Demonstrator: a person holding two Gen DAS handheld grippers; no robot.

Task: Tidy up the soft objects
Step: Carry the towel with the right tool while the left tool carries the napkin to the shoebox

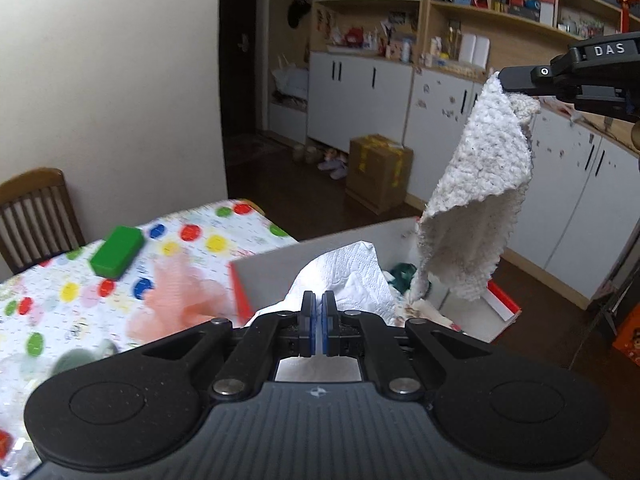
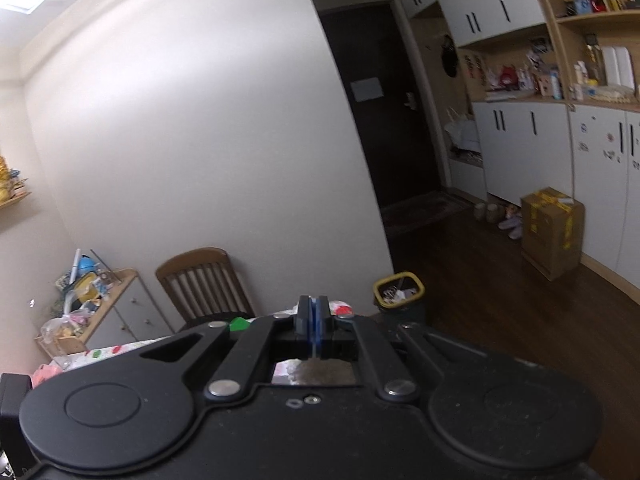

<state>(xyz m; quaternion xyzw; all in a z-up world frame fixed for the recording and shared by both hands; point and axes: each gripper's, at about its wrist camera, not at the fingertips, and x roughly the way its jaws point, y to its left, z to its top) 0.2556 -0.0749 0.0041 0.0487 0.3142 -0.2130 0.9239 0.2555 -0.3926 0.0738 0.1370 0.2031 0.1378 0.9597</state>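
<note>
In the left wrist view my left gripper (image 1: pixel 319 300) is shut on a white paper towel (image 1: pixel 352 280) that sticks up in front of the jaws, at the near wall of a white box (image 1: pixel 280 264). My right gripper (image 1: pixel 505 80) comes in from the upper right, shut on a white knitted cloth (image 1: pixel 476 200) that hangs over the box, its lower tip reaching inside. A dark green soft item (image 1: pixel 403 272) lies in the box. A pink mesh cloth (image 1: pixel 180 300) lies on the table left of the box. In the right wrist view my right gripper (image 2: pixel 315 306) is shut; the cloth is hidden below it.
The table (image 1: pixel 60 308) has a dotted cloth, with a green block (image 1: pixel 117 256) on it. A wooden chair (image 1: pixel 36 216) stands behind. White cabinets (image 1: pixel 360 76) and a cardboard box (image 1: pixel 378 172) stand across the room. A bin (image 2: pixel 400 292) sits on the floor.
</note>
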